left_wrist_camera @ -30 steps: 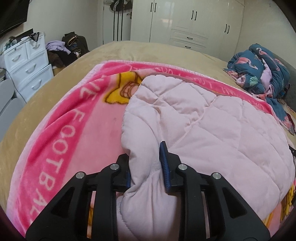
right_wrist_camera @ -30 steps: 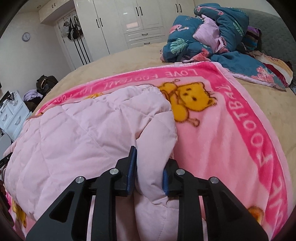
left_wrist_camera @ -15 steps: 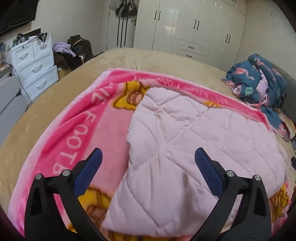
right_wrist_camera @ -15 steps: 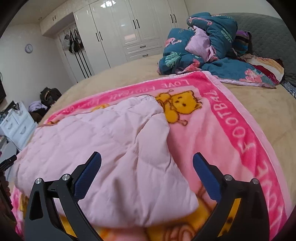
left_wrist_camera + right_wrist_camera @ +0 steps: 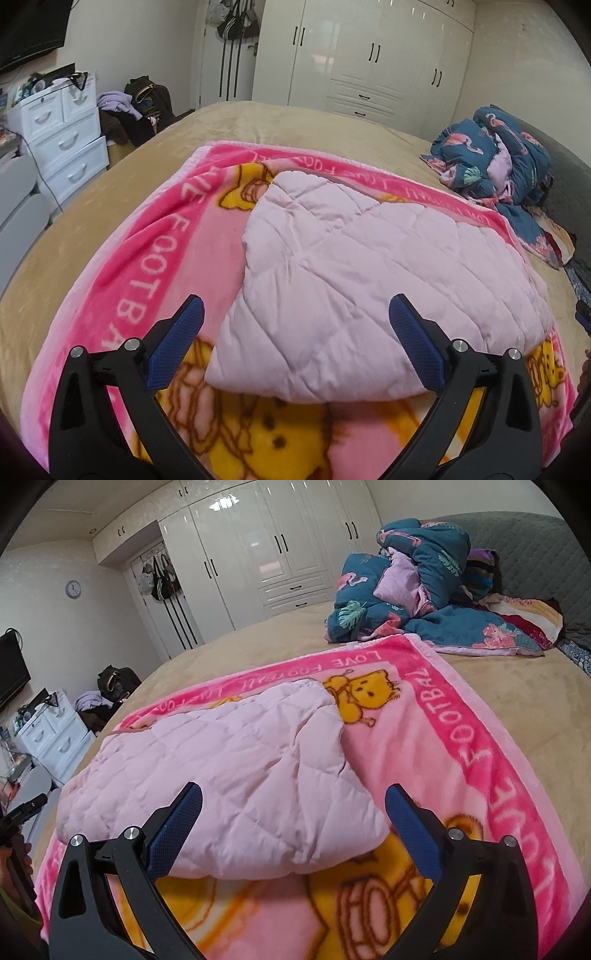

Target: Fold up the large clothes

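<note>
A pale pink quilted garment (image 5: 369,280) lies folded flat on a bright pink cartoon-bear blanket (image 5: 147,266) spread over the bed. My left gripper (image 5: 295,314) hovers open above the garment's near left edge, nothing between its blue pads. In the right wrist view the same garment (image 5: 229,771) lies on the blanket (image 5: 461,746), and my right gripper (image 5: 293,794) stands wide open above its near right corner, holding nothing. The garment's underside is hidden.
The tan bed cover (image 5: 258,125) extends past the blanket. A heap of teal flamingo bedding (image 5: 413,576) sits by the grey headboard (image 5: 524,550). White drawers (image 5: 62,136) and dark bags stand at the left, wardrobes (image 5: 369,62) behind. A hand shows at the left edge (image 5: 14,856).
Both grippers were shut on the near edge of the pink garment; they have let it go, opened wide and drawn back and upward. The garment now lies flat.
</note>
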`<state>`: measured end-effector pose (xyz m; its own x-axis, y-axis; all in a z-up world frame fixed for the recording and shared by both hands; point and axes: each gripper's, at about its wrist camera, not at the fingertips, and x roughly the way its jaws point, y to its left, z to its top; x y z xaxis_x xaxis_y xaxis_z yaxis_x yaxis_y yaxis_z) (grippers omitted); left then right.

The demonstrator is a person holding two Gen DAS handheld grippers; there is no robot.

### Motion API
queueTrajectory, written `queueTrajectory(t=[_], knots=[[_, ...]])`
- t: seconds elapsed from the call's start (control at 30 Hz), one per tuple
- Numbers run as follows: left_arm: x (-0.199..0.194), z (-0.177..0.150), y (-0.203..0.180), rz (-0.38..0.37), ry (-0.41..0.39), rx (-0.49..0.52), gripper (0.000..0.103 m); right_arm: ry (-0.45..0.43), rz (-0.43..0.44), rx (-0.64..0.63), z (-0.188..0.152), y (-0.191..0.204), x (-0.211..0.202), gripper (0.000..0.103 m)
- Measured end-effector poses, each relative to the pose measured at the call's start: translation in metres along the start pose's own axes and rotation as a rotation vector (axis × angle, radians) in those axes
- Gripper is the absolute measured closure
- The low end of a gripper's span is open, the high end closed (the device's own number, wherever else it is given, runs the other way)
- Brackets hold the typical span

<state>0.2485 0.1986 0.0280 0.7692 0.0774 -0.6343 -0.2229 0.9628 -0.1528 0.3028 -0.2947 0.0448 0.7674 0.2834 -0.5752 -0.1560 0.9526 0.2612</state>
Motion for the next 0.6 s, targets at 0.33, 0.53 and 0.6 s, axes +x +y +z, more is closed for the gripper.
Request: queueTrajectory(t=[0.33,0.53,0.6], knots=[[-0.009,-0.024,-0.006,0.022,0.01,0.037,0.009,0.019,0.016,0.029,-0.016,0.006,-0.008,0.004],[-0.006,-0.038,-0.008,0.027,0.045,0.035,0.009,0.043,-0.016,0.052,-0.028,0.005,-0.002,0.004],[-0.004,-0.043,-0.008,0.03,0.061,0.032,0.009,0.05,-0.03,0.056,-0.032,0.005,0.001,0.004]])
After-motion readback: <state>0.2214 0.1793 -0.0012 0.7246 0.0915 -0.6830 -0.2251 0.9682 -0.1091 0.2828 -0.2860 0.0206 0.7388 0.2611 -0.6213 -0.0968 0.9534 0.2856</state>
